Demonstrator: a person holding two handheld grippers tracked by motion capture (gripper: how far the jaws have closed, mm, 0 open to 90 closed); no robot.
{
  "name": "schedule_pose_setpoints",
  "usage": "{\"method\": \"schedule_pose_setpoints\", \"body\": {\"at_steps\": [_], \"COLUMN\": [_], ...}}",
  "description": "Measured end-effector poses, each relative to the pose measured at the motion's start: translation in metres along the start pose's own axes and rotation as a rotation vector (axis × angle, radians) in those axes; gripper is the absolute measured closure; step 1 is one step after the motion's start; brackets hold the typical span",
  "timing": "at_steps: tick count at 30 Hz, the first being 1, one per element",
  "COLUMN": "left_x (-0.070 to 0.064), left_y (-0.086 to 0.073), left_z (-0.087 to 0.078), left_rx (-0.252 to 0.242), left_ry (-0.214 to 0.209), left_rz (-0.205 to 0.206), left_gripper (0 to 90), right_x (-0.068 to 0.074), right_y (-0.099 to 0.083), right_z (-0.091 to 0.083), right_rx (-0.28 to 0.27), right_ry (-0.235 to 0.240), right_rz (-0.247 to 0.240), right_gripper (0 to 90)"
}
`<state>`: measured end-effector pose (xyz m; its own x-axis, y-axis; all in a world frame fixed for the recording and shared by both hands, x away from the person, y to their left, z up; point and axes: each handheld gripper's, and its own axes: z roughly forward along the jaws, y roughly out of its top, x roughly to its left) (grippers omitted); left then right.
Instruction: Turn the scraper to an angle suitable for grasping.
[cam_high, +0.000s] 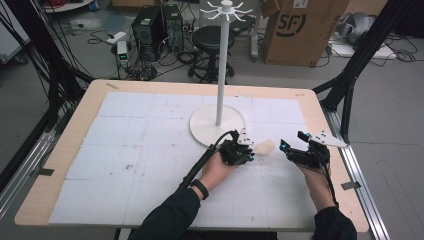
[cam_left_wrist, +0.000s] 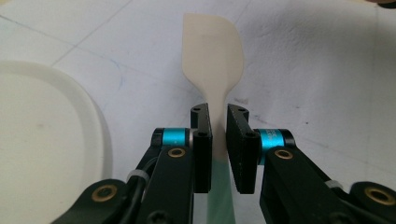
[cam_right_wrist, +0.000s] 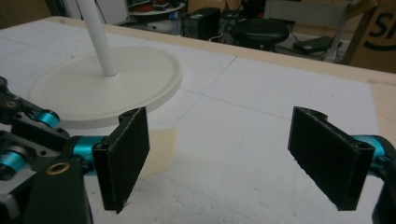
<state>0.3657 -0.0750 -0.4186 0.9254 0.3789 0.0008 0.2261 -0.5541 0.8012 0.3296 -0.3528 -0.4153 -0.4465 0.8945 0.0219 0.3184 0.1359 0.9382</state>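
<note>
Pinching the narrow neck of a cream spatula (cam_left_wrist: 212, 60) between its jaws, the left gripper (cam_high: 239, 151) sits just below centre of the high view, its blade pointing right toward the other hand. In the left gripper view the spatula's long axis runs straight up the frame, flat pale blade widening away from the jaws, a greenish handle below them. Upward of it stands the white stand (cam_high: 218, 122) on the table (cam_high: 85, 100). Right of centre, the right gripper (cam_high: 292, 145) has its jaws spread wide, holding nothing.
</note>
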Motion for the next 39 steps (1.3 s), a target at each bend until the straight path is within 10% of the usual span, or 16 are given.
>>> {"method": "schedule_pose_setpoints", "body": {"at_steps": [7, 21, 27, 32, 39], "left_x": [0.012, -0.017, -0.029, -0.024, 0.005], "left_y": [0.003, 0.021, 0.021, 0.024, 0.031], "left_z": [-0.008, 0.040, 0.058, 0.053, -0.018], "left_rx": [-0.023, 0.061, 0.111, 0.117, -0.133], "left_ry": [-0.187, -0.446, -0.447, -0.395, -0.195], "left_rz": [0.082, 0.344, 0.389, 0.269, 0.099], "left_gripper": [80.9, 80.9, 79.5, 51.1, 31.3], "right_x": [-0.004, -0.003, -0.003, -0.004, -0.004], "right_y": [0.003, 0.000, 0.000, -0.001, -0.002], "right_z": [-0.005, 0.000, 0.001, 0.001, 0.003], "right_rx": [-0.021, 0.008, 0.017, 0.021, 0.030], "right_ry": [-0.019, 0.020, 0.026, 0.030, 0.036], "right_rz": [0.025, 0.040, 0.044, 0.046, 0.042], "right_gripper": [20.5, 20.5, 20.5, 20.4, 20.5]}}
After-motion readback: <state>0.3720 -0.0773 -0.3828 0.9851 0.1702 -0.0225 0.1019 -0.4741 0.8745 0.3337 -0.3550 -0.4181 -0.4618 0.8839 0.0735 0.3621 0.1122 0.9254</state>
